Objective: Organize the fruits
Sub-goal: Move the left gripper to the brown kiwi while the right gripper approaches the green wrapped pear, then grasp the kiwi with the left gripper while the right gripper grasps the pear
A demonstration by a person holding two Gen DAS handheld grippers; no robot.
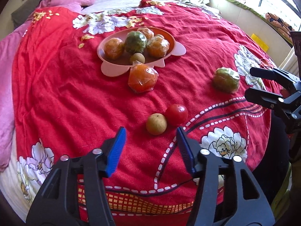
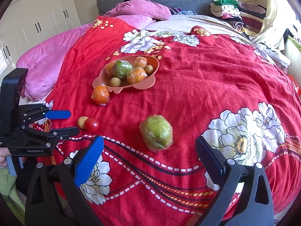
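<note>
1. Nearest the foot edge of the bed, the left gripper [image 1: 150,130] hangs over the red flowered bedspread [image 1: 65,98] with its blue pads apart and nothing between them.
2. The right gripper [image 2: 149,143] stands spread wide, also empty, and points at the wrapped green fruit [image 2: 156,132] lying just ahead of it.
3. Just past the left gripper's tips, a small tan fruit [image 1: 156,124] and a red tomato [image 1: 176,115] lie touching each other on the spread.
4. Farther up the bed, a wrapped orange [image 1: 143,78] sits on the cloth against the near rim of the pink bowl [image 1: 112,69], outside it.
5. In the bowl I count several wrapped oranges, a wrapped green fruit and two small tan ones, so I judge the gathering well past halfway; four pieces remain loose on the spread.
6. The only writing I can read is "GenRobot.AI" on the body of the left gripper, seen from the right wrist camera.
7. Beyond, a pink quilt [image 2: 47,64] lies toward the headboard corner.
</note>
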